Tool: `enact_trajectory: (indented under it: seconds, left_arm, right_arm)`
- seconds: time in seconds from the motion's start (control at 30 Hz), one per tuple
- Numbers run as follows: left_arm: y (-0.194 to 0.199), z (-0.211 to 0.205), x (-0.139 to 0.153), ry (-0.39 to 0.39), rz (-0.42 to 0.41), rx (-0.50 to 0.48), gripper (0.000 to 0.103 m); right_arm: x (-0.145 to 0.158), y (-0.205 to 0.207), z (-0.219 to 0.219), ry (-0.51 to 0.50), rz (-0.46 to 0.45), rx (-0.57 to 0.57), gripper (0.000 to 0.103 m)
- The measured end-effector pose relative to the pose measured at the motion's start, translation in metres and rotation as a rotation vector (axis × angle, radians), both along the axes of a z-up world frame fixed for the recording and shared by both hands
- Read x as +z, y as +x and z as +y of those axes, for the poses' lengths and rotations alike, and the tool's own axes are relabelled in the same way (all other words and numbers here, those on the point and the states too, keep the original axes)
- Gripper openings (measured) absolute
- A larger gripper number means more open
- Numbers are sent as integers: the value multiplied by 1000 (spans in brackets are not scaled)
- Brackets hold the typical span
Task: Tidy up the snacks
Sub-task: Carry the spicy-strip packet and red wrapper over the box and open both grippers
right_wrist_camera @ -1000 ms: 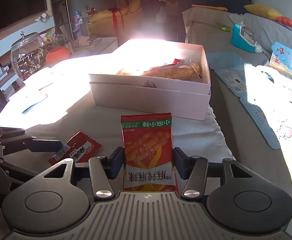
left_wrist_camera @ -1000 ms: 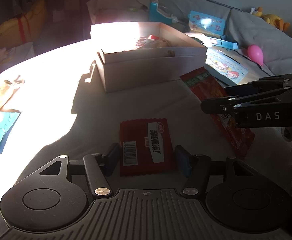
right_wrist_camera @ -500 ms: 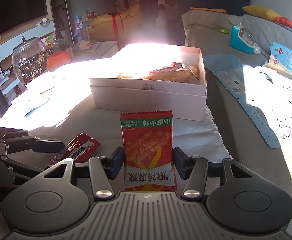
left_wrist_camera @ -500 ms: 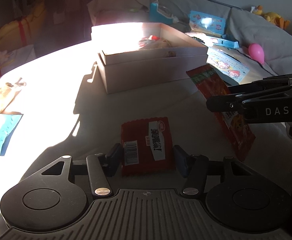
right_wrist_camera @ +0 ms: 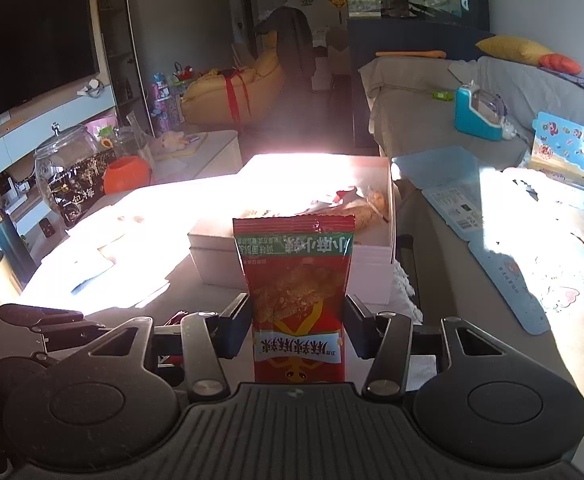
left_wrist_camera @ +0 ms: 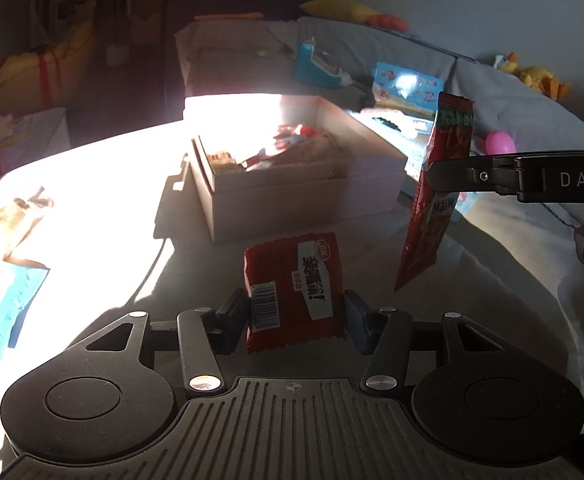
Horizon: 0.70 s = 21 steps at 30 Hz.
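A small red snack packet (left_wrist_camera: 292, 288) with a barcode and white label stands tilted up off the table between the fingers of my left gripper (left_wrist_camera: 295, 304). Its jaws are closing and both pads press on the packet's sides. My right gripper (right_wrist_camera: 297, 312) is shut on a tall red snack packet (right_wrist_camera: 295, 276) with a green band, held upright. In the left wrist view that tall packet (left_wrist_camera: 439, 184) hangs from the right gripper's fingers (left_wrist_camera: 471, 176) at the right. An open pale box (left_wrist_camera: 292, 196) holding several snacks sits ahead of both grippers, its front wall (right_wrist_camera: 371, 276) just beyond the tall packet.
A blue packet (left_wrist_camera: 0, 308) and a crumpled wrapper (left_wrist_camera: 8, 212) lie on the table at the left. Blue printed card sheets (right_wrist_camera: 531, 260), a teal toy (right_wrist_camera: 479, 114) and a pink egg (left_wrist_camera: 499, 142) lie on the grey sofa at the right. A glass jar (right_wrist_camera: 72, 172) stands far left.
The left jaws have closed onto the small red packet and lifted it off the table. The right gripper has risen with the tall packet, which now hangs upright.
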<state>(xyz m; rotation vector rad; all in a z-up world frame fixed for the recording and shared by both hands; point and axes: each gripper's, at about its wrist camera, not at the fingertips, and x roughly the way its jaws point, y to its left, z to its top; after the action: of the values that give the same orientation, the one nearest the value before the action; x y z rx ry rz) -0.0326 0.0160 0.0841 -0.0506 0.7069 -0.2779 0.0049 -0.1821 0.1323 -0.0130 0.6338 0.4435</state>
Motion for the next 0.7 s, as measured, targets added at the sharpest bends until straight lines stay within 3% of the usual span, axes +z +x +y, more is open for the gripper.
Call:
enact_trajectory:
  seconds: [0.27,0.4,0.43,0.47,0.5,0.53,0.57,0.7]
  left_arm:
    - [30,12,68,-40,-216,-7,59]
    - [63,13,84,-127,-302,-23,67]
    - [80,11,76,-144,-276,-33,67]
    - [98,9,66,-137,-200,-42,68]
    - [116,7,51,-128,-106,-34,68]
    - [125,7,40,-127,-66,-14,64]
    - [127,9,32,-129,-64,2,59]
    - [120,29,26,-198,-97,12,59]
  right_arm:
    - [77,20,7,-6,-204,4,50]
    - [112,48,19,-29,-269,-13,50]
    - [115,61,26,-44,-251,-21,50]
    - [116,74,32,-59,-223,-25,51]
    - [113,91,39,-77,-176,-21,56]
    - [107,106,45,-94,-128,-14,63]
    - [99,120,52,-110,-84,-15,67]
    - [62,153,61,-146,33,-43,69]
